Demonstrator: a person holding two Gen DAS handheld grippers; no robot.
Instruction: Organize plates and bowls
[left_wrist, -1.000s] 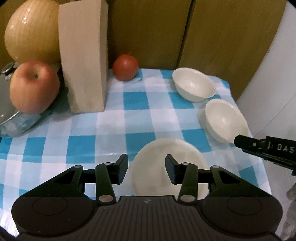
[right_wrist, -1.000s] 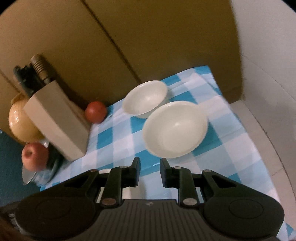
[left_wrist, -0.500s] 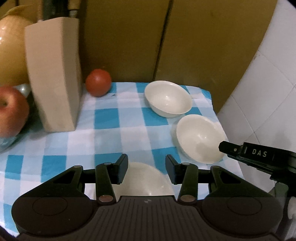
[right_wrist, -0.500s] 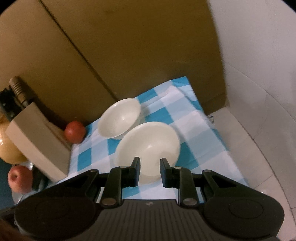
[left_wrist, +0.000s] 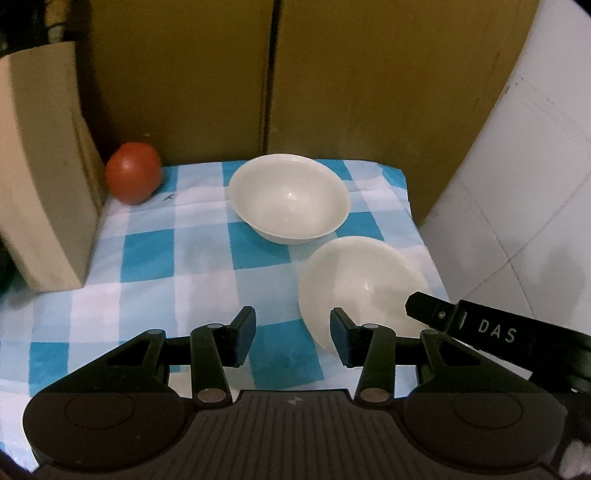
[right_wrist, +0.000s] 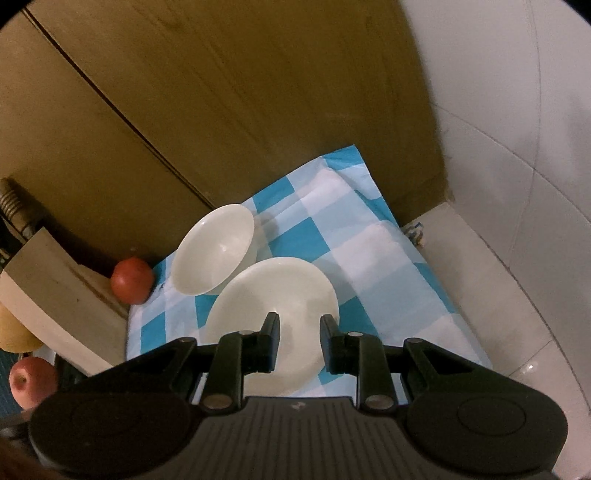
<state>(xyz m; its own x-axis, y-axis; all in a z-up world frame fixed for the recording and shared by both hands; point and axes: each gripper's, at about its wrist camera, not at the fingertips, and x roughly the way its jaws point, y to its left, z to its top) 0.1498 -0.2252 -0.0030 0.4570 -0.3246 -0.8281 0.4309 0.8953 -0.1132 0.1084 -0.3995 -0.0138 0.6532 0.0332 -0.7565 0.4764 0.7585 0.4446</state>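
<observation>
Bowls are seen unstacked near the tomato (left_wrist: 133, 178): far bowl (left_wrist: 289, 198) just beside it, near bowl (left_wrist: 364, 284) farther out, approached by the empty, part-open right gripper (right_wrist: 295, 341); left gripper (left_wrist: 292, 338) empty, wide open; stacking judged undone.

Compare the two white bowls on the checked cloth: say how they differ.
The far bowl sits near the wooden panel, next to the tomato; the near bowl sits toward the cloth's right edge. The right gripper is over the near bowl, jaws open; nothing is at the far bowl. The near bowl looks tilted, the far bowl level. Both are plain white and empty.
</observation>
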